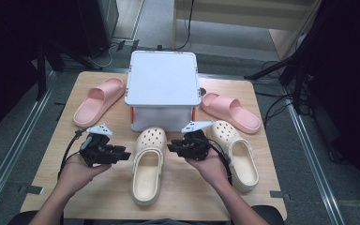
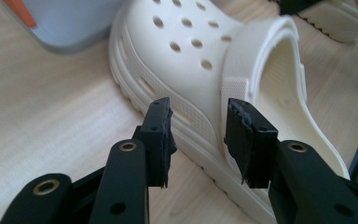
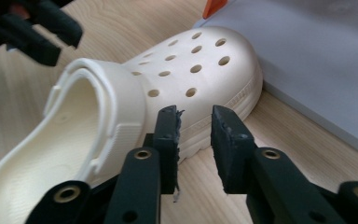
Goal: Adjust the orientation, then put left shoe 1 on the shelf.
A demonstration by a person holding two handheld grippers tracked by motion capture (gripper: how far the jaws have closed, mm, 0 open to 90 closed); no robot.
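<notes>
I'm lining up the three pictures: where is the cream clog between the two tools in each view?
High view: cream clog at centre, in front of the white box.
Left gripper view: fills the upper right, beyond the jaws.
Right gripper view: centre left, beyond the jaws.
Shared landmark: the white box by its toe.

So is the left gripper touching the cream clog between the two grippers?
Apart. In the left gripper view, the left gripper has open jaws, short of the cream clog, with bare table visible between the pads and the sole. In the high view it sits beside the clog.
</notes>
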